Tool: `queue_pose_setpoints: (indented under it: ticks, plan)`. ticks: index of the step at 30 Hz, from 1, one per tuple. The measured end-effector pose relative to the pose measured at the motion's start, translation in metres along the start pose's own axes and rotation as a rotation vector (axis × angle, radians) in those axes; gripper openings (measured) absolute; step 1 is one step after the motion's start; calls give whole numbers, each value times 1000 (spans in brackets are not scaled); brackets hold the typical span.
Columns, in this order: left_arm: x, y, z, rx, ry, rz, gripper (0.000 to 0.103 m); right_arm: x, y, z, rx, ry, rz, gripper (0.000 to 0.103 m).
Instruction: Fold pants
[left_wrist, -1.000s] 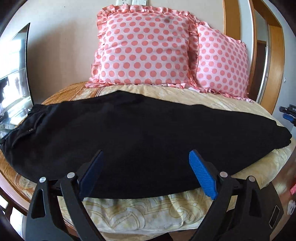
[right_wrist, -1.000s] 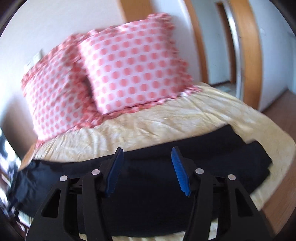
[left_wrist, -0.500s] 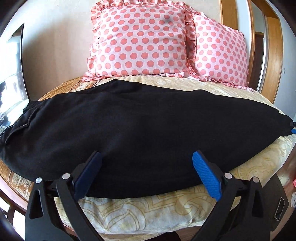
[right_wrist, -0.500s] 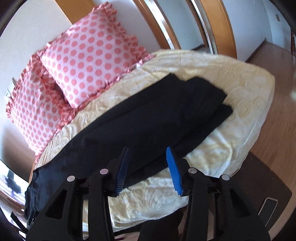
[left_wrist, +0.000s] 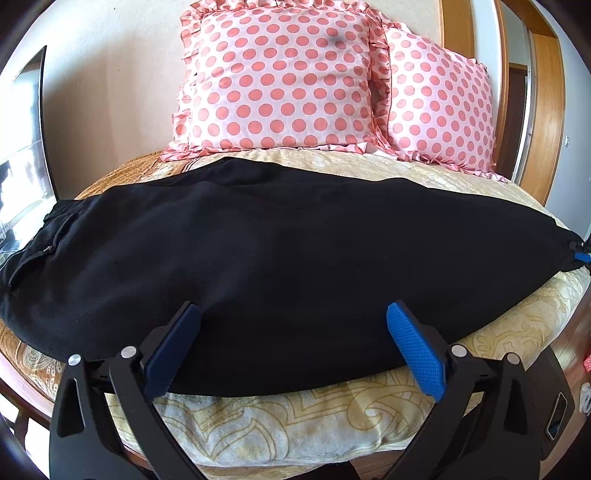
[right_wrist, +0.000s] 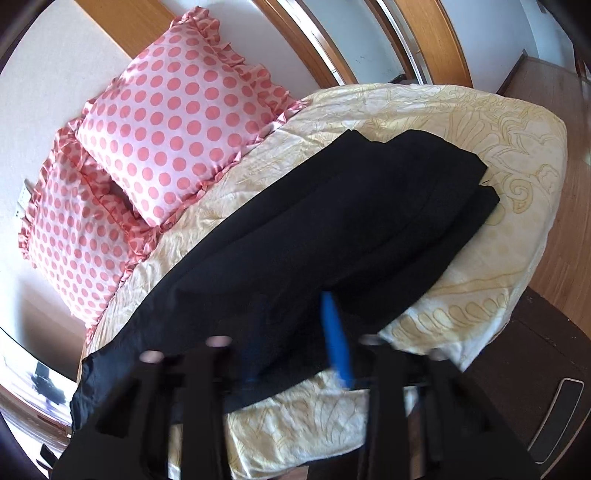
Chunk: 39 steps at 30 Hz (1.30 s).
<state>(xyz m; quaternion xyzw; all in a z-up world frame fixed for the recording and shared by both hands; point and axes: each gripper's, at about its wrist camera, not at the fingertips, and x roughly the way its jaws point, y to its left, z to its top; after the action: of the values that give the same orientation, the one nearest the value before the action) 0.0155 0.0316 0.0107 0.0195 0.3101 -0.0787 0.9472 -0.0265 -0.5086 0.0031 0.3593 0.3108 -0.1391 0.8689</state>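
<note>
Black pants (left_wrist: 288, 258) lie lengthwise across the bed, legs stacked, waistband at the left and cuffs at the right. My left gripper (left_wrist: 291, 332) is open and empty, hovering over the pants' near edge at the middle. In the right wrist view the pants (right_wrist: 332, 229) run diagonally, cuffs at the upper right. My right gripper (right_wrist: 291, 332) is blurred by motion, open and empty, over the near edge of the legs. Its tip also shows in the left wrist view (left_wrist: 581, 254), beside the cuff end.
Two pink polka-dot pillows (left_wrist: 280, 77) (right_wrist: 177, 110) lean against the wall behind the pants. The yellow patterned bedspread (left_wrist: 280, 424) covers a round-edged bed. Wooden door frames (left_wrist: 550, 110) stand at the right. A dark mat (right_wrist: 535, 369) lies on the wood floor.
My left gripper moved slightly closer to the pants, staying open. My right gripper swung right toward the cuff end and down over the pants' near edge, still open.
</note>
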Motion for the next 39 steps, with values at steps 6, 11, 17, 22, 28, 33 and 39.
queue_pose_setpoints:
  ticks: [6, 11, 17, 22, 28, 33, 39]
  plan:
    - [2, 0, 0, 12, 8, 2, 101, -19, -9, -20, 5, -19, 16, 3]
    - [3, 1, 2, 12, 12, -10, 101, -22, -3, -22, -74, -19, -36, 4]
    - [-3, 9, 2, 23, 10, -6, 101, -44, 21, -17, -238, -141, -284, 27]
    - [2, 30, 2, -22, 24, 59, 101, -37, 65, -30, -453, -167, -186, 27]
    - [2, 39, 2, -16, 23, 116, 101, 1, 123, -72, -730, -116, -60, 27]
    - [5, 59, 6, -57, 14, 156, 101, 11, 125, -110, -912, -84, -76, 27]
    - [-13, 53, 9, -17, -45, 122, 100, 0, 156, -84, -853, -57, 67, 27]
